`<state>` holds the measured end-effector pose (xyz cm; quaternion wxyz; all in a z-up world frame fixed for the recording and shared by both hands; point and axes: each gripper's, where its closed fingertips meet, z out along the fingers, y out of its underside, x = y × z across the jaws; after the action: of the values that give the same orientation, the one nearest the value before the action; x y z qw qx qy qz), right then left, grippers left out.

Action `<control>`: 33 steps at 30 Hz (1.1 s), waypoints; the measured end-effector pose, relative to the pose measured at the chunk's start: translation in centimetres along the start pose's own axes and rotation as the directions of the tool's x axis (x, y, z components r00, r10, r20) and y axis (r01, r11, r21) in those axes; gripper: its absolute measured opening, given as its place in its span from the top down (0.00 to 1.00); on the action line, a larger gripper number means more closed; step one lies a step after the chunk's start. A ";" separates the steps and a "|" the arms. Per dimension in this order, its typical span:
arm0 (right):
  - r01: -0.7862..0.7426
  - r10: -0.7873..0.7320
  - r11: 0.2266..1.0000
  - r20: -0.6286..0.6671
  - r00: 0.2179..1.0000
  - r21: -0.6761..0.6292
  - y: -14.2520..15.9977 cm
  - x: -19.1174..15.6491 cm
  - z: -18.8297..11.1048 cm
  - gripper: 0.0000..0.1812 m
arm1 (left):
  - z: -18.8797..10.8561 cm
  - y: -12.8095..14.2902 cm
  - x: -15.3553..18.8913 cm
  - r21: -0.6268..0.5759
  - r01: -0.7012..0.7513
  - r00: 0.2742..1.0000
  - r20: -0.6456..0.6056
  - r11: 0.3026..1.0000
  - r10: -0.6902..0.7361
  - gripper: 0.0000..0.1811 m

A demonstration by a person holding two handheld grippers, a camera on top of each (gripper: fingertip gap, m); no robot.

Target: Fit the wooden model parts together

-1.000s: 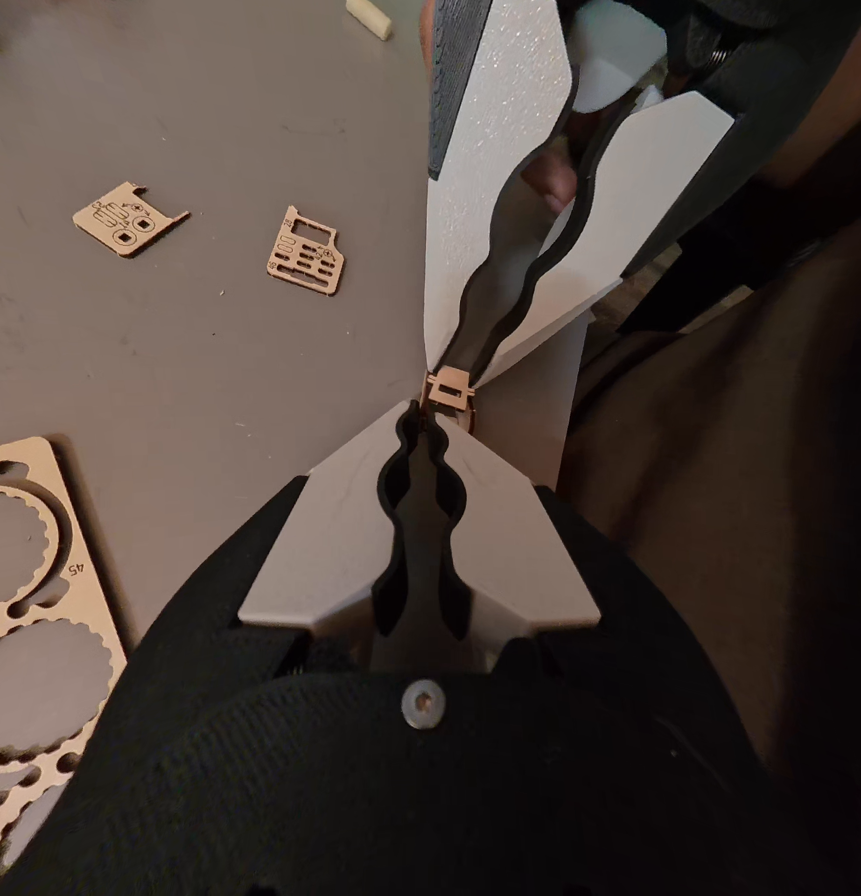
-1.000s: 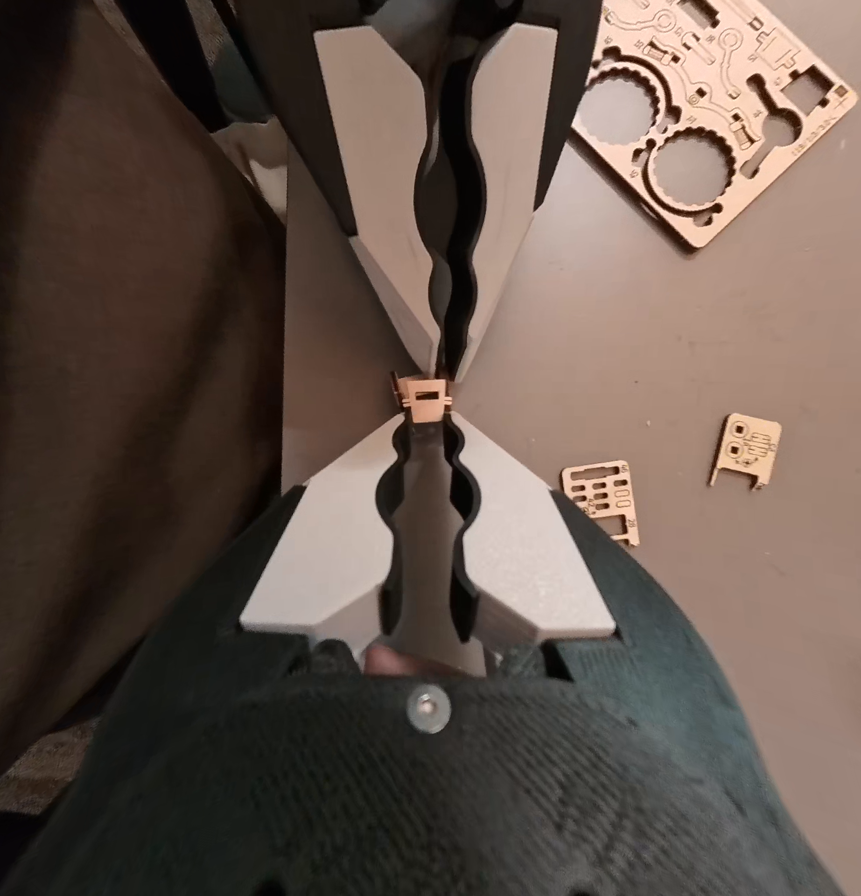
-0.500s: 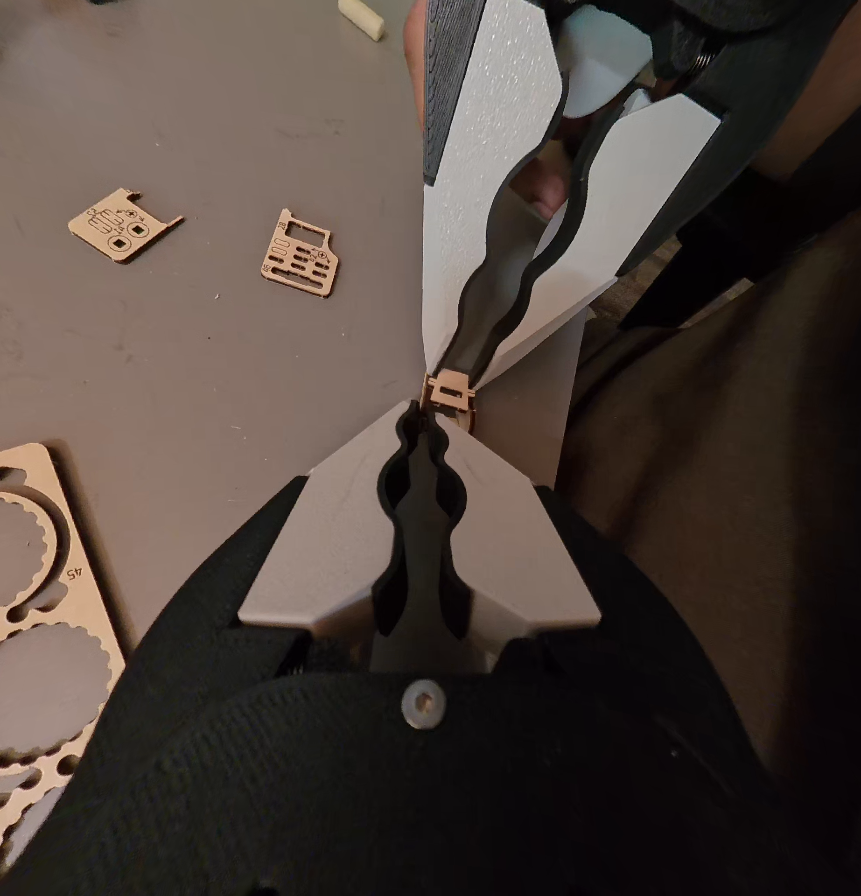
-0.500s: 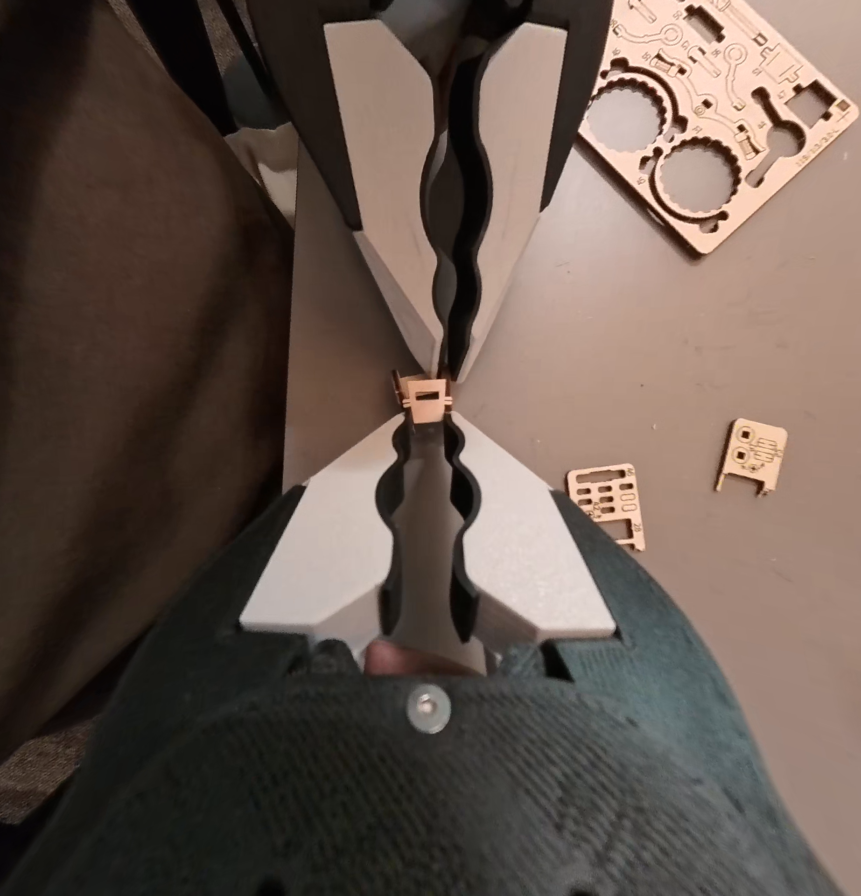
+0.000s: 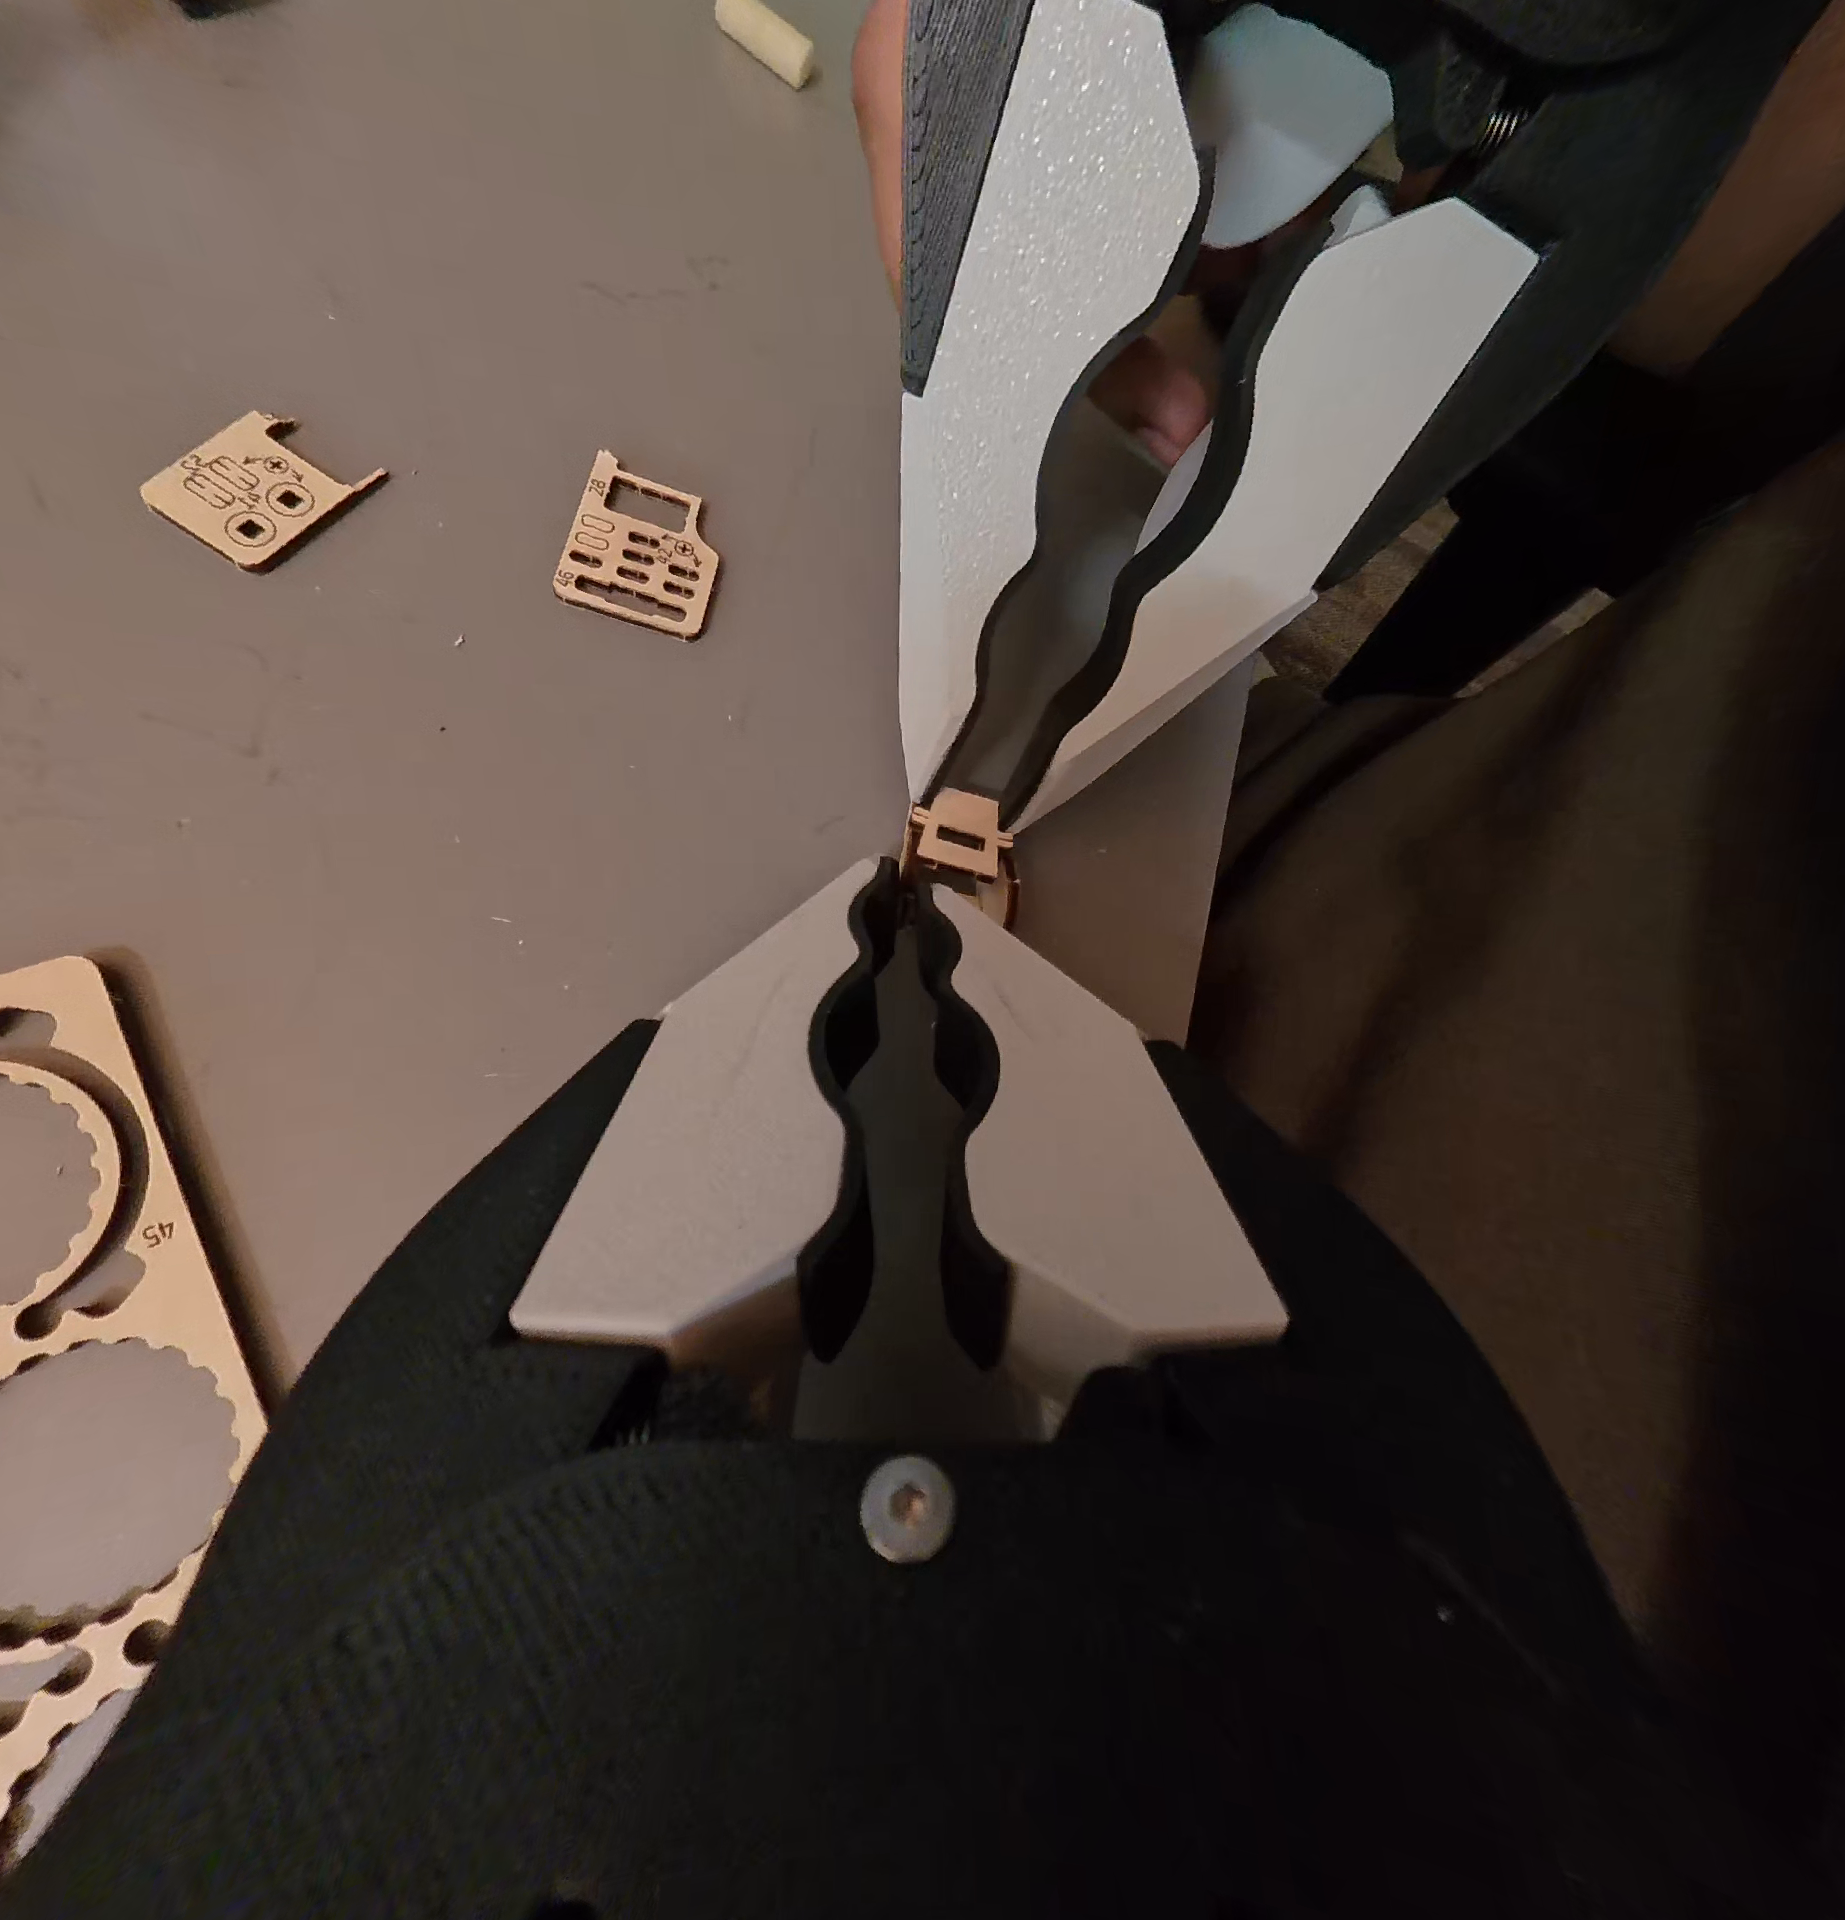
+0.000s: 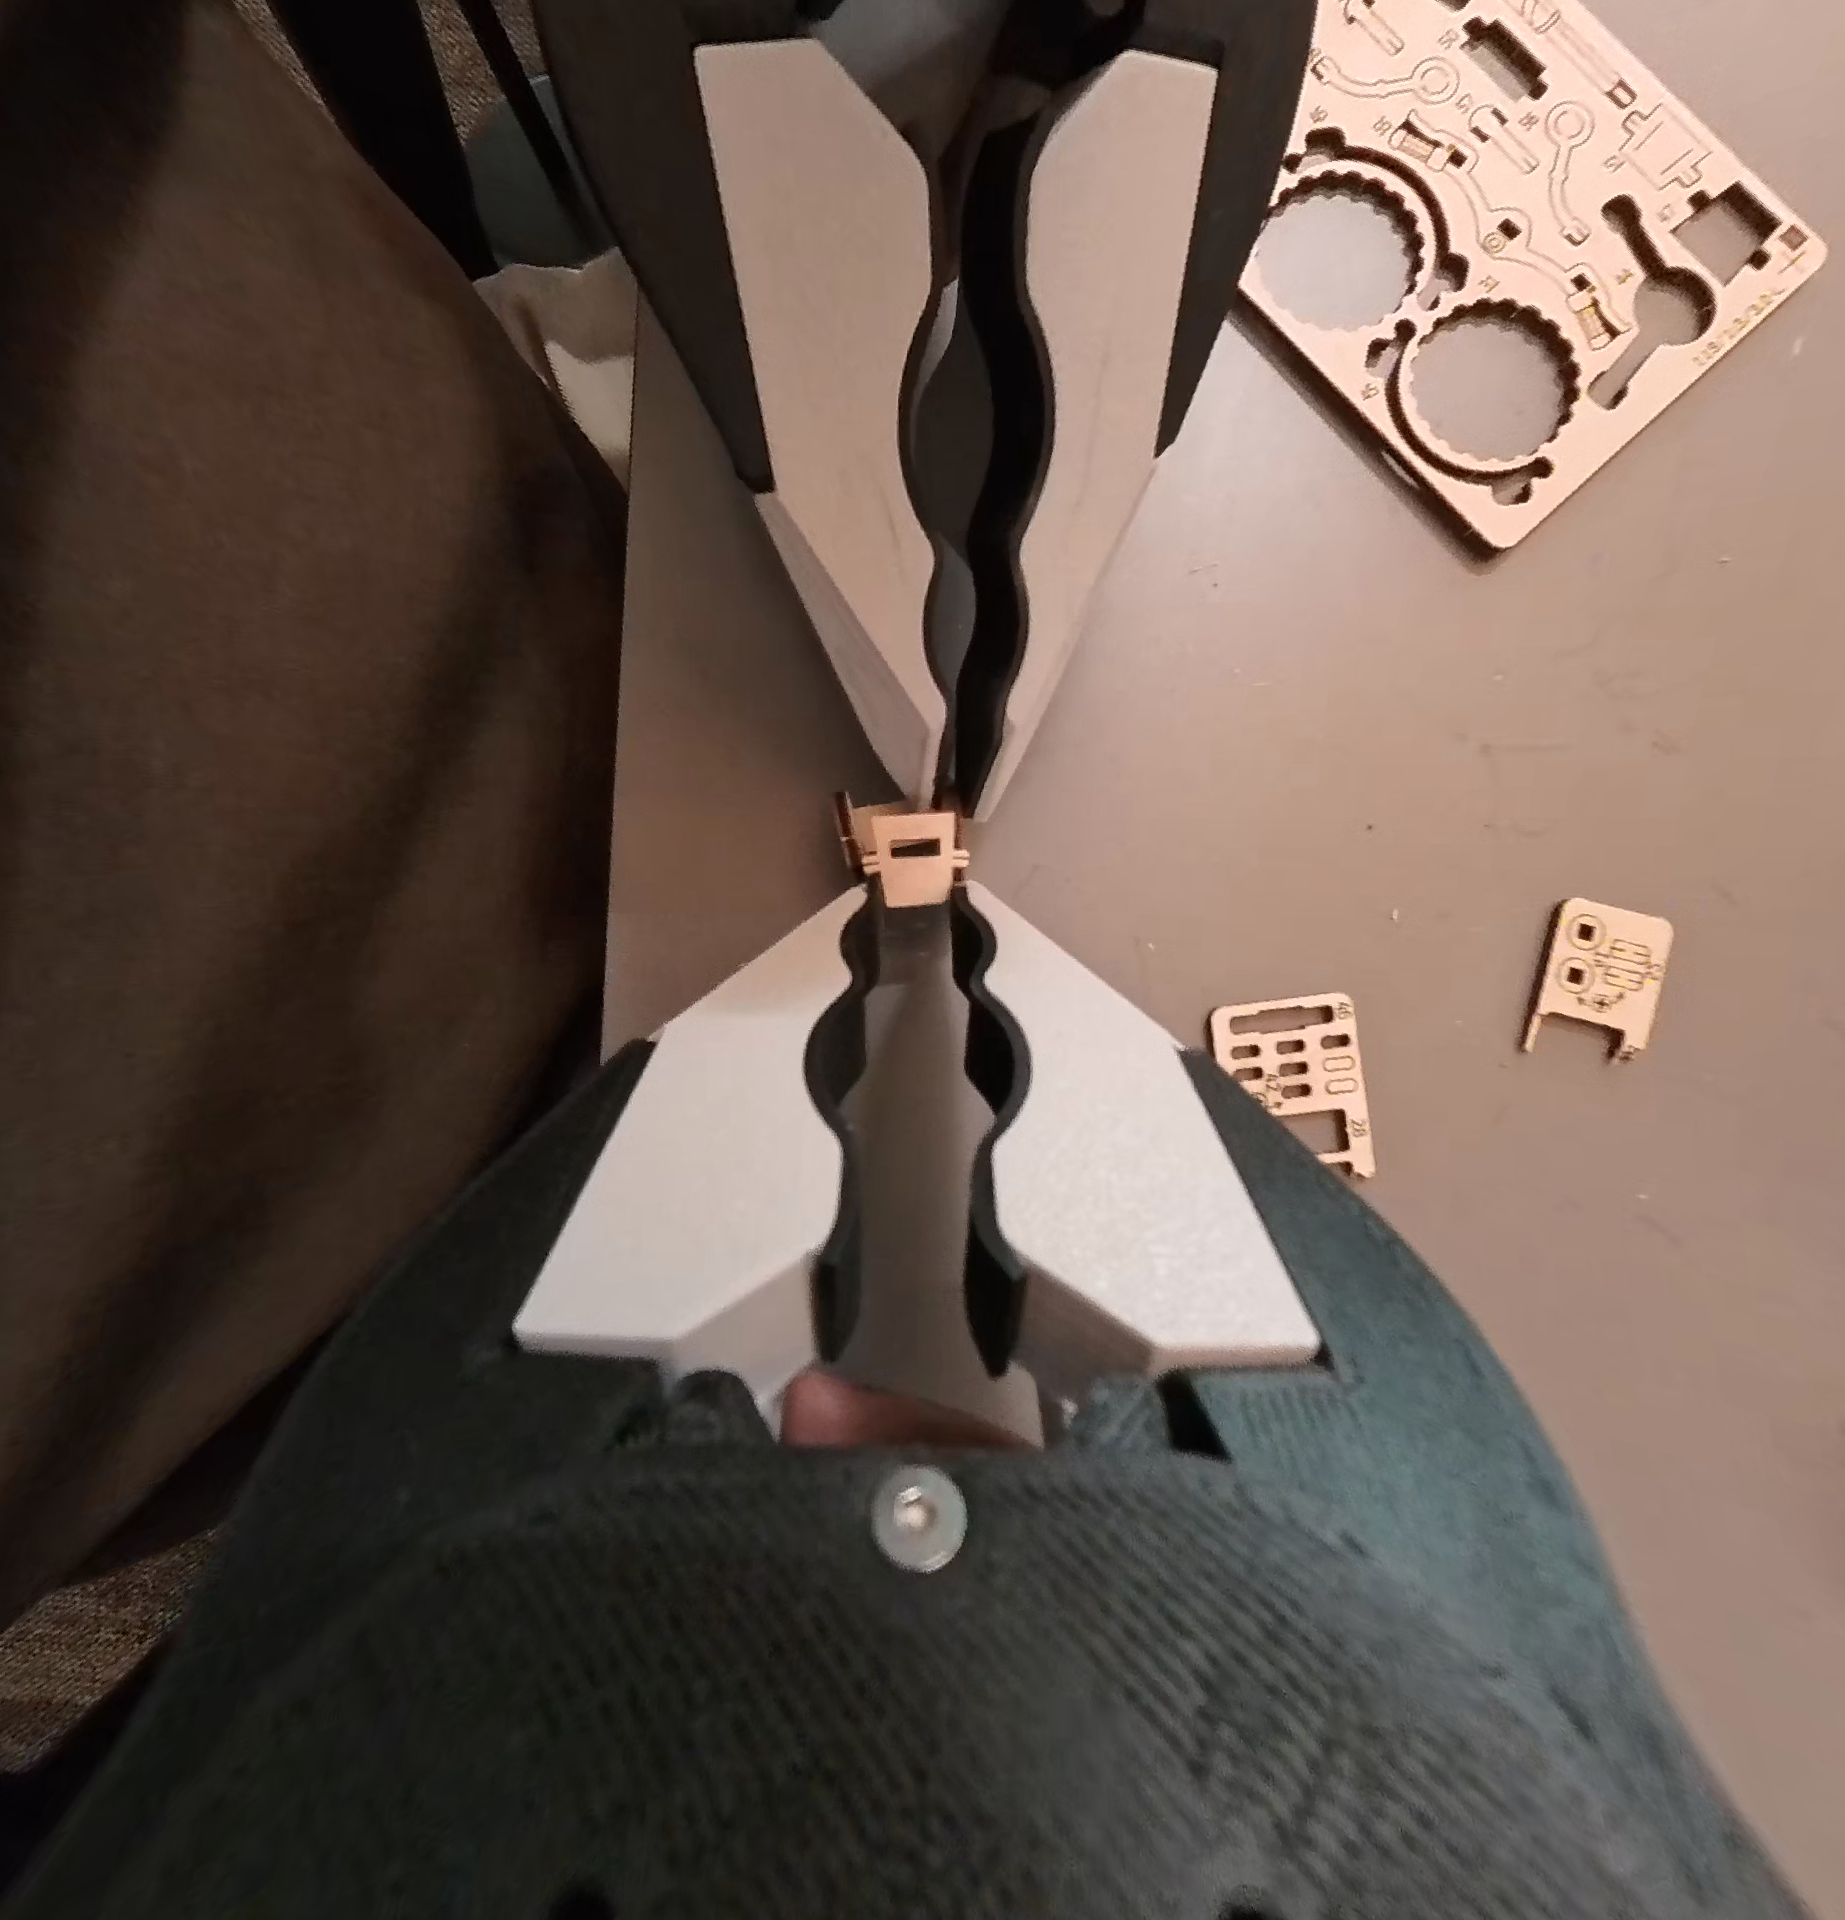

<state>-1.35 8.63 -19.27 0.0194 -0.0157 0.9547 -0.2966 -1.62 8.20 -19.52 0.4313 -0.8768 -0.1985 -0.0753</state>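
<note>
My two grippers meet tip to tip above the near edge of the grey table [image 5: 430, 831]. My right gripper [image 6: 913, 899] is shut on a small slotted wooden part [image 6: 913, 847], which also shows in the left wrist view [image 5: 959, 840]. My left gripper [image 5: 902, 894] is shut on a thin wooden part seen edge-on [image 5: 1004, 894], pressed against the slotted one; it shows at the slotted part's left side in the right wrist view [image 6: 846, 831]. How the two parts interlock is hidden by the tips. Each gripper also shows in the other's view: the right [image 5: 975, 795] and the left [image 6: 954, 795].
Two small laser-cut wooden cards lie on the table [image 5: 263, 497] [image 5: 637, 556]. A large punched-out wooden sheet [image 5: 185, 1278] lies beyond the left gripper [image 6: 1718, 301]. A cream cylinder [image 5: 762, 42] lies at the far side. A person's brown clothing [image 5: 1520, 1039] borders the table edge.
Both grippers stay shut and tip to tip on the parts. The pair has shifted only slightly over the table; the cards and sheet drift a little in the views.
</note>
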 end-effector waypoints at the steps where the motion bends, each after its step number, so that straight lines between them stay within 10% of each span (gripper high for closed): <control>1: 0.001 -0.001 1.000 -0.002 1.000 -0.001 0.0 0.0 0.0 0.94 | 0.0 0.0 0.0 -0.001 -0.001 1.000 0.001 1.000 0.001 0.99; 33: 0.021 -0.021 1.000 -0.023 1.000 0.009 0.0 0.2 -0.1 0.93 | 0.0 0.0 -0.1 0.003 -0.004 1.000 0.004 1.000 0.004 0.99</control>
<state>-1.56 8.66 -19.20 0.0053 -0.0224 0.9532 -0.3015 -1.70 8.17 -19.50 0.4325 -0.8768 -0.1975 -0.0725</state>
